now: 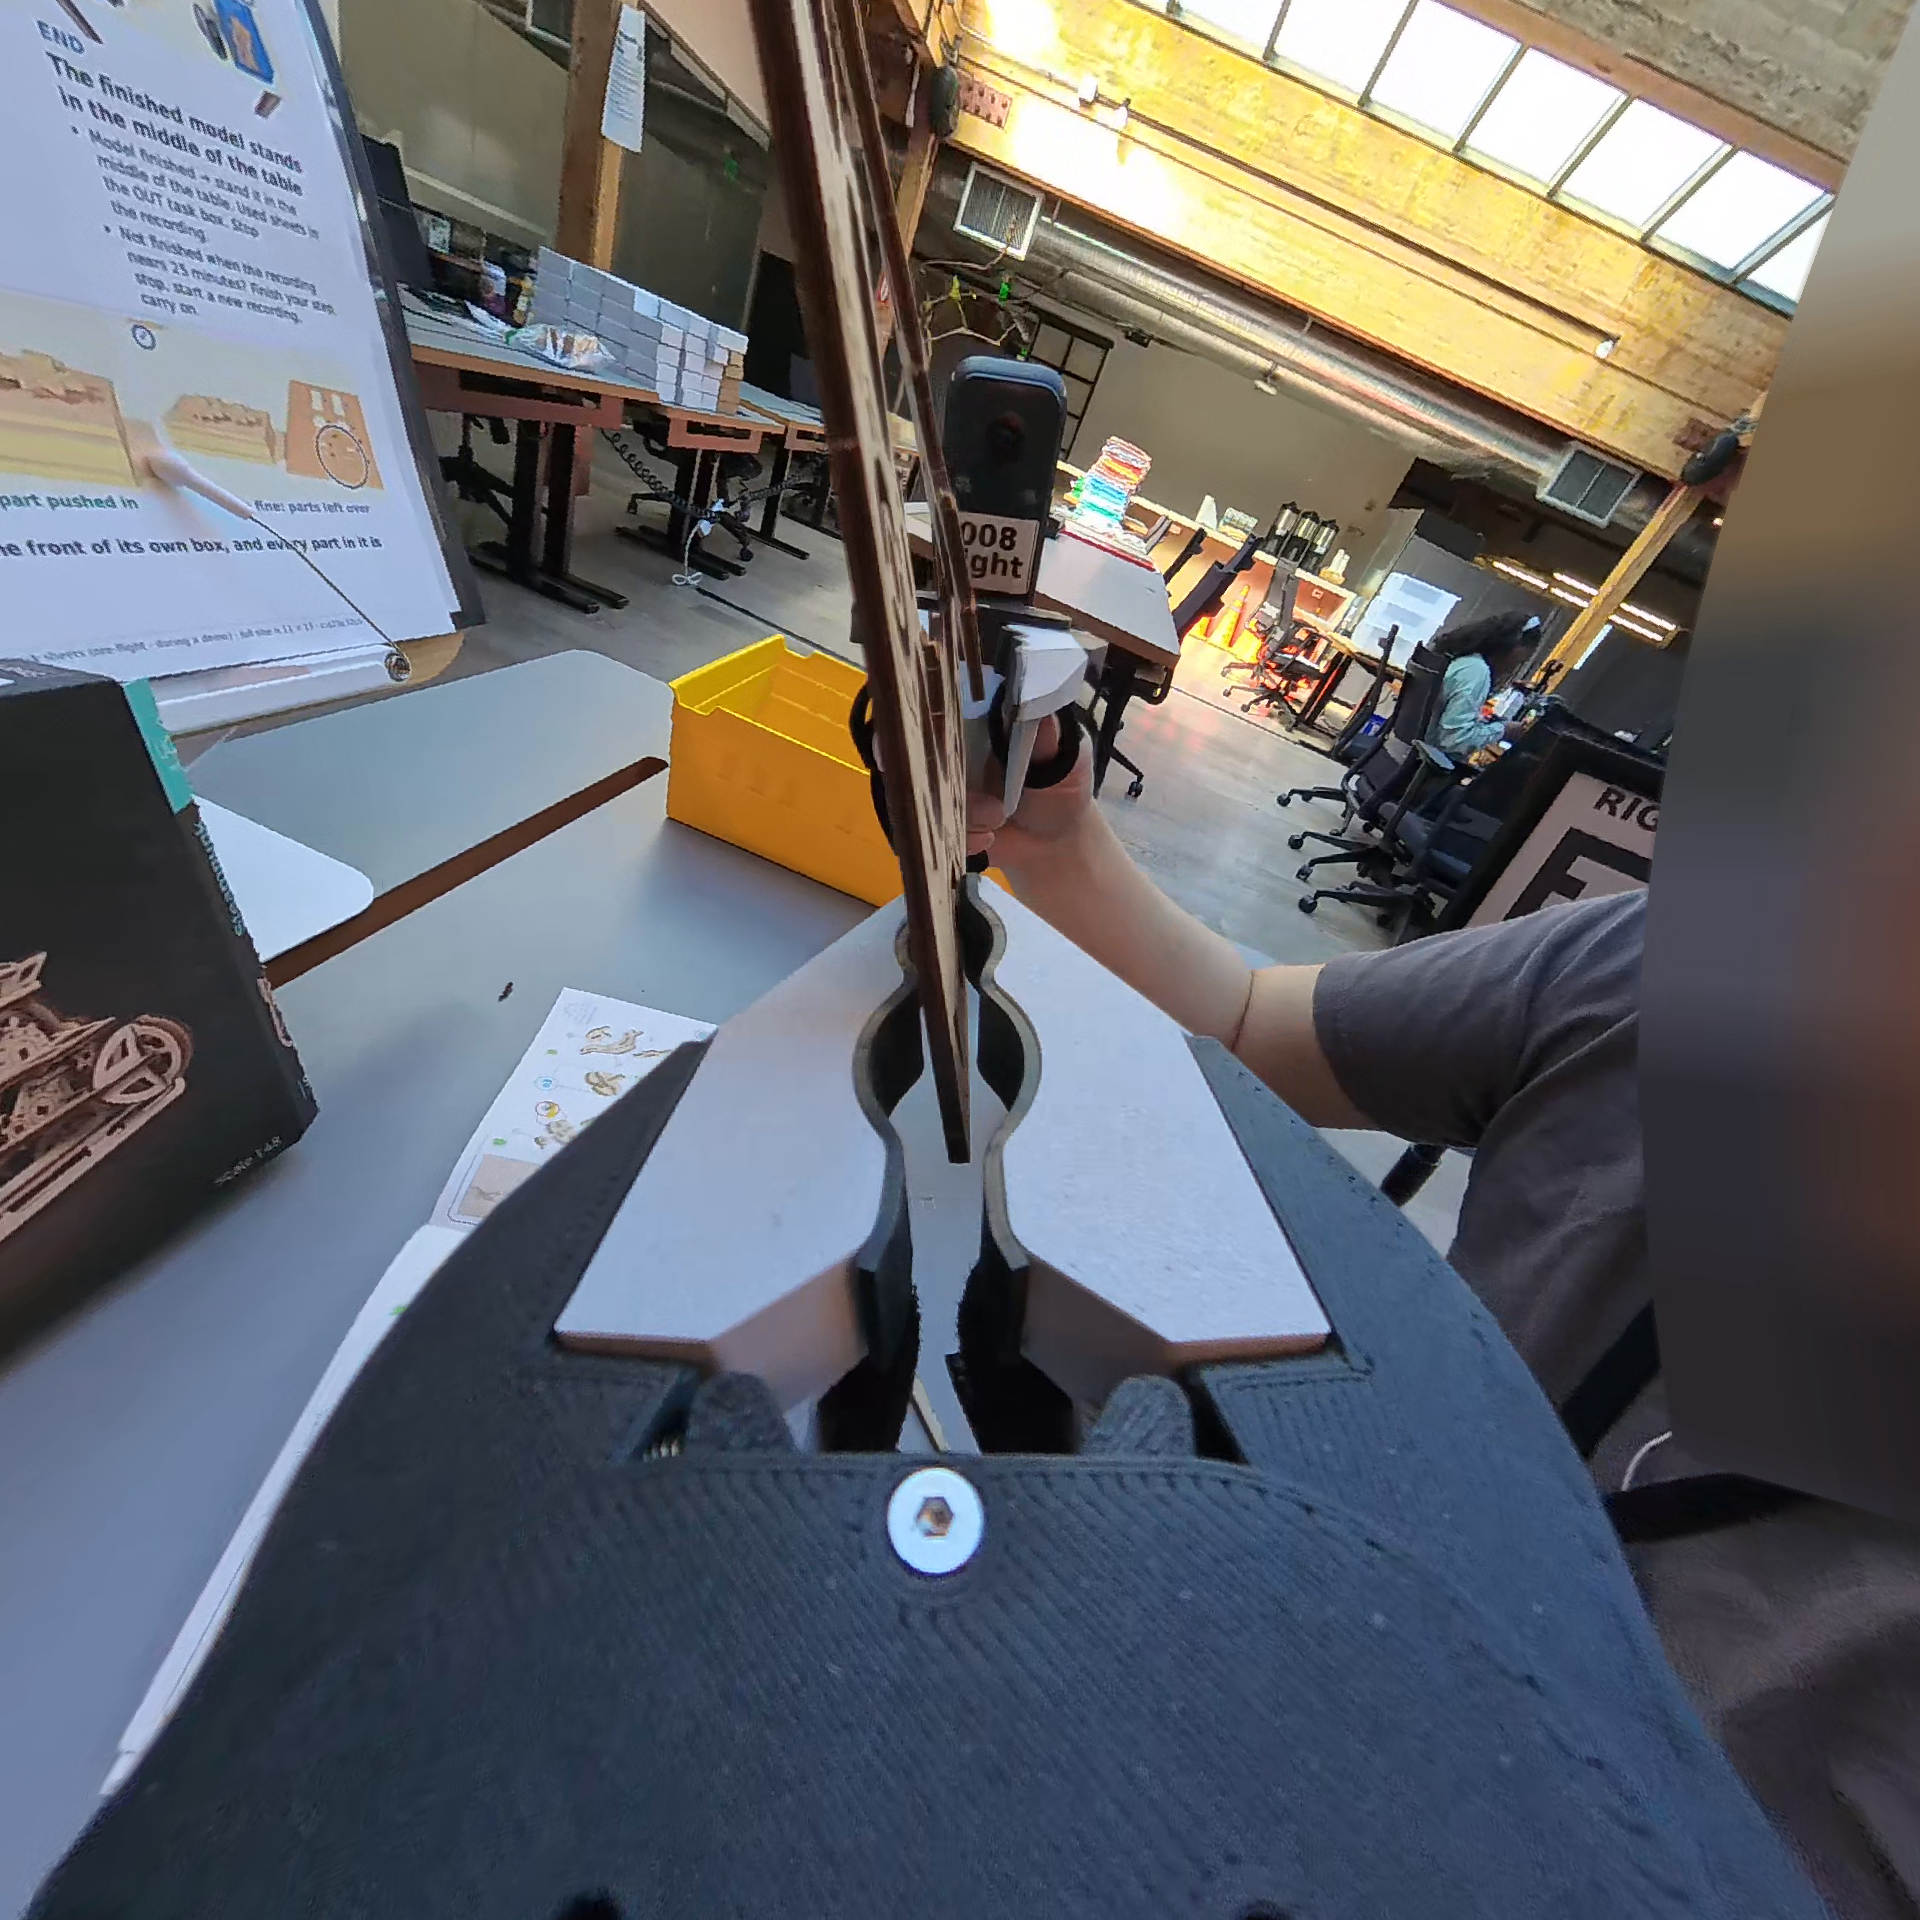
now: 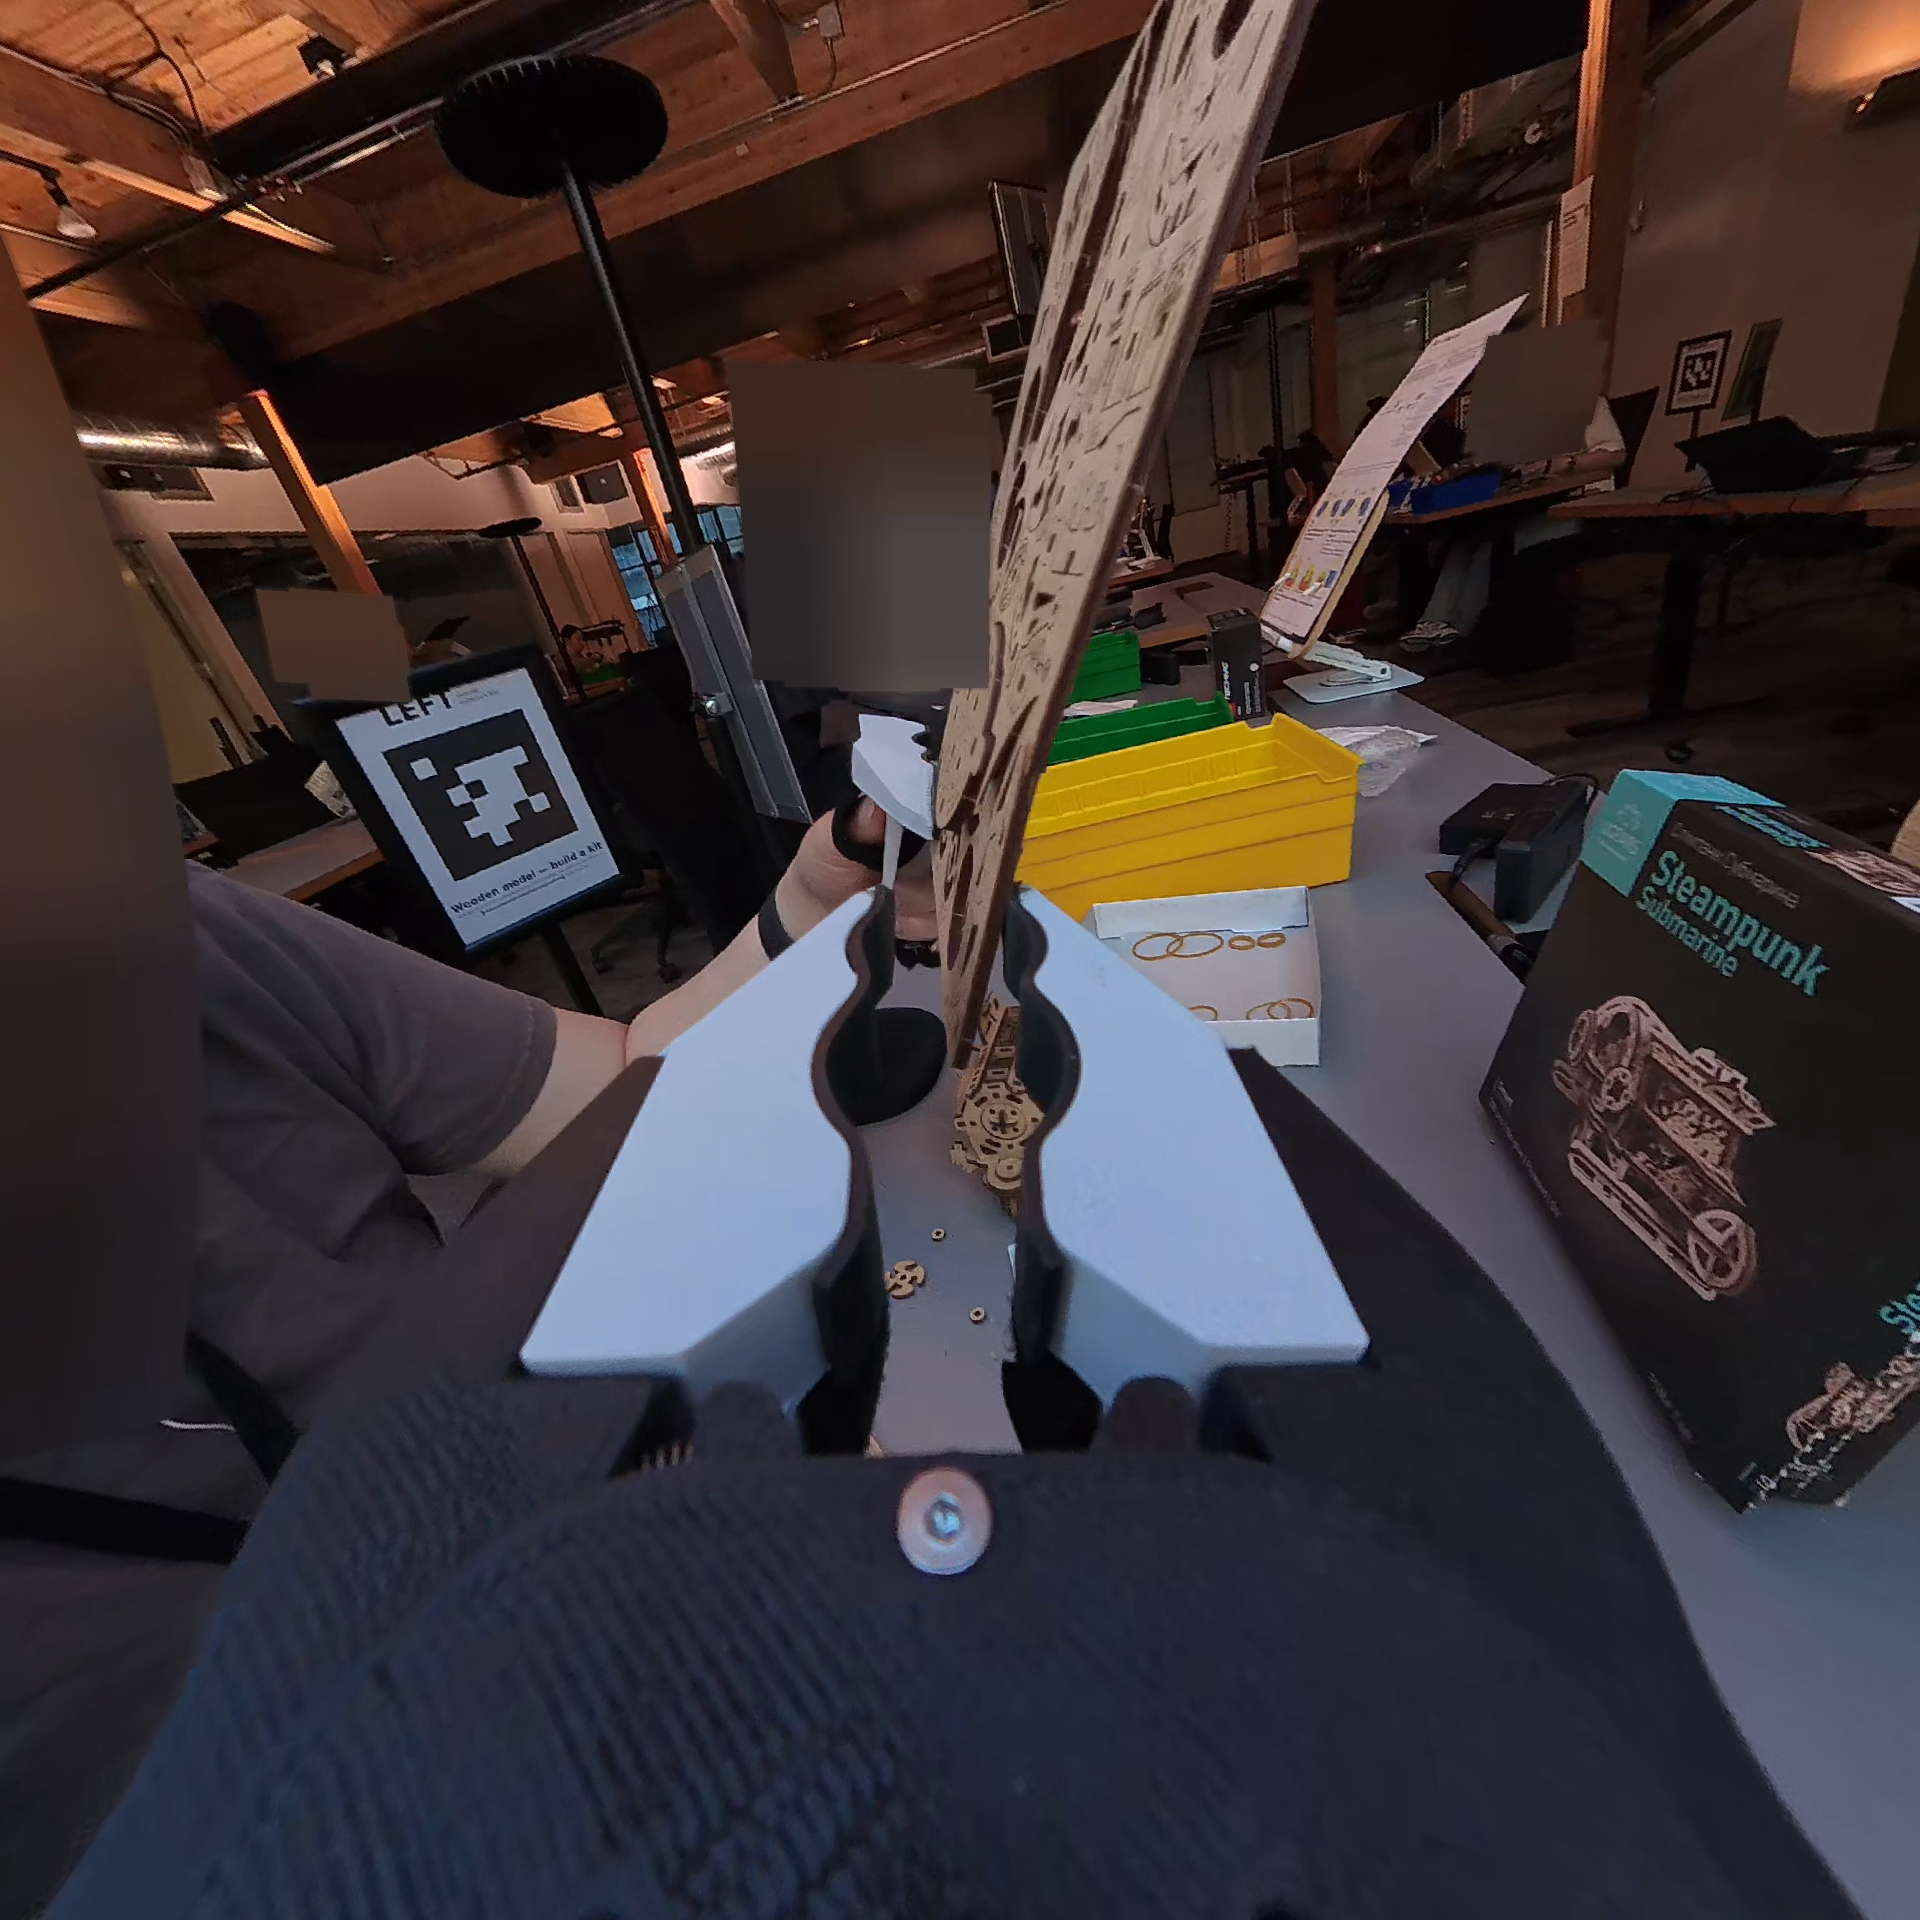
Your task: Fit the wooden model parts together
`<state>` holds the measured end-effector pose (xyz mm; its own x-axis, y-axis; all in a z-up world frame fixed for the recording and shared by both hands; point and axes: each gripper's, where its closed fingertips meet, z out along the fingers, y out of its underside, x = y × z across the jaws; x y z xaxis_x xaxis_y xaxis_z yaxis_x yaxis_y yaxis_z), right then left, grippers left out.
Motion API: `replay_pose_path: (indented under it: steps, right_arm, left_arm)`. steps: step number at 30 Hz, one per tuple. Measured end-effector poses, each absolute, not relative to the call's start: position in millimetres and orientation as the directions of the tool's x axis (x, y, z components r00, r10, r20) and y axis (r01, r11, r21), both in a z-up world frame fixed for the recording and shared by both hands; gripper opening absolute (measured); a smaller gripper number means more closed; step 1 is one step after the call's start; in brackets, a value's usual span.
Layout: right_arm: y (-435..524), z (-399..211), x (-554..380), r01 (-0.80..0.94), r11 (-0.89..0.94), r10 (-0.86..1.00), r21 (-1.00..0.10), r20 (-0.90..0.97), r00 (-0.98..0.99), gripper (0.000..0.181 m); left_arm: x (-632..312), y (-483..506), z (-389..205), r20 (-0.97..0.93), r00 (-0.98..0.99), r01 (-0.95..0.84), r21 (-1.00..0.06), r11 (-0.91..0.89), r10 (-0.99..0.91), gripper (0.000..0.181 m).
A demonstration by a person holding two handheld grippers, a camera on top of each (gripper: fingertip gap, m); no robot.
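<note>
A laser-cut wooden parts sheet [image 1: 883,582] stands nearly upright above the table, edge-on in the left wrist view. My left gripper [image 1: 940,914] is shut on its lower edge. In the right wrist view the sheet [image 2: 1091,416] leans up and to the right, with its lower corner between the jaws of my right gripper [image 2: 951,904]. Those jaws stand apart: the sheet lies against the right finger, with a gap to the left one. A partly built wooden model [image 2: 997,1122] and small loose wooden pieces [image 2: 904,1278] lie on the grey table below. Each gripper shows in the other's view [image 1: 1003,707] [image 2: 899,790].
A yellow bin [image 2: 1195,810] and a white tray of rubber bands [image 2: 1216,977] sit behind the model. The dark kit box [image 2: 1714,1091] stands at the right and also shows in the left wrist view [image 1: 104,987]. An instruction booklet [image 1: 582,1081] lies flat. A propped instruction sheet [image 1: 187,312] stands behind. Spacing between my two grippers at the tips: around 8 cm.
</note>
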<state>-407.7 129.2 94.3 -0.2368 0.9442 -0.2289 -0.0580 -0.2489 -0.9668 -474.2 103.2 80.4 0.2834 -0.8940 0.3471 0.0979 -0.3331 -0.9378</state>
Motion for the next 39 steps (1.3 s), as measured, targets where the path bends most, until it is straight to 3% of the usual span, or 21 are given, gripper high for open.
replay_pose_path:
  steps: [17, 22, 28, 39]
  right_arm:
    - [138, 88, -403, -0.001, -0.227, 0.960, -0.974, -0.223, -0.168, 0.024]
    - [146, 92, -396, -0.018, -0.237, 0.962, -0.971, -0.232, -0.142, 0.003]
    - [145, 96, -392, -0.031, -0.239, 0.962, -0.970, -0.233, -0.145, 0.022]
    - [145, 106, -393, -0.105, -0.352, 0.920, -0.930, -0.322, -0.224, 0.022]
  left_arm:
    - [-473, 105, 80, 0.307, 0.299, 0.095, -0.952, -0.292, -0.904, 0.001]
    - [-474, 105, 77, 0.294, 0.305, 0.077, -0.956, -0.284, -0.906, 0.001]
    - [-469, 102, 74, 0.260, 0.288, 0.048, -0.965, -0.258, -0.921, 0.001]
    - [-459, 100, 67, 0.254, 0.273, 0.019, -0.966, -0.259, -0.928, 0.001]
